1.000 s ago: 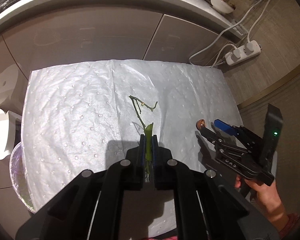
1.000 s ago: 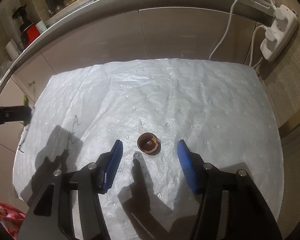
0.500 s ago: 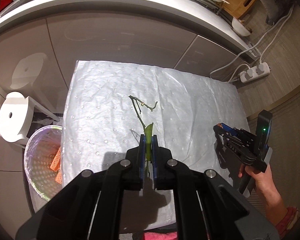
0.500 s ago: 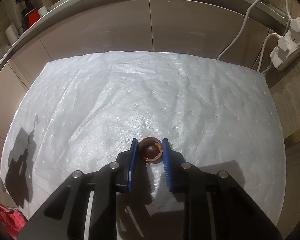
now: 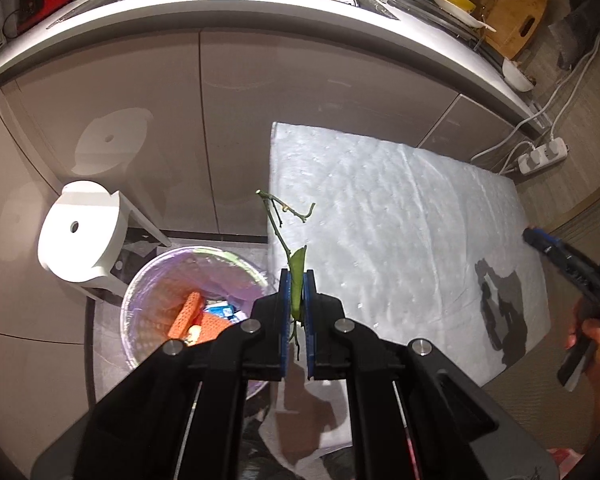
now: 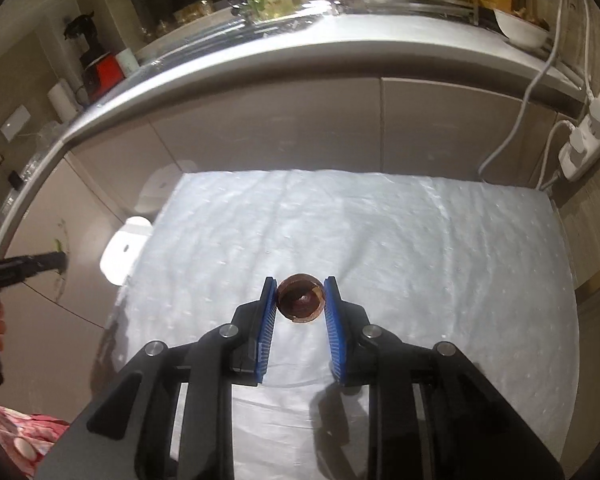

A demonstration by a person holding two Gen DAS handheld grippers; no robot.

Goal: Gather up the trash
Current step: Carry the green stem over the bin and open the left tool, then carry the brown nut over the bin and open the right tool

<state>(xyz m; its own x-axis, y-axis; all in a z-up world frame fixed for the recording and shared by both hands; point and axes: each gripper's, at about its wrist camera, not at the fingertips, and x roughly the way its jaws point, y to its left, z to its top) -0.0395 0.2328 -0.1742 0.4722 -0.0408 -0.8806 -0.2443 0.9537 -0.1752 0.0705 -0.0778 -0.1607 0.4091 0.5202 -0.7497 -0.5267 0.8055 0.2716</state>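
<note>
My left gripper (image 5: 296,280) is shut on a green twig with a leaf (image 5: 290,236) and holds it in the air near the left edge of the white padded mat (image 5: 400,220), close to a trash bin (image 5: 148,292) lined with a purple bag. My right gripper (image 6: 300,288) is shut on a small brown shell-like cup (image 6: 300,298), lifted above the mat (image 6: 380,232). The right gripper also shows at the far right of the left wrist view (image 5: 556,252). The left gripper shows at the far left of the right wrist view (image 6: 60,260).
The bin holds orange netting (image 5: 188,312) and a blue packet. A white stool (image 5: 80,232) stands beside it. Beige cabinets (image 5: 220,120) and a counter rise behind the mat. A power strip (image 6: 588,136) with cables lies at the right.
My left gripper has carried the twig left, off the mat's middle to beside the bin. My right gripper closed on the brown cup and lifted it off the mat.
</note>
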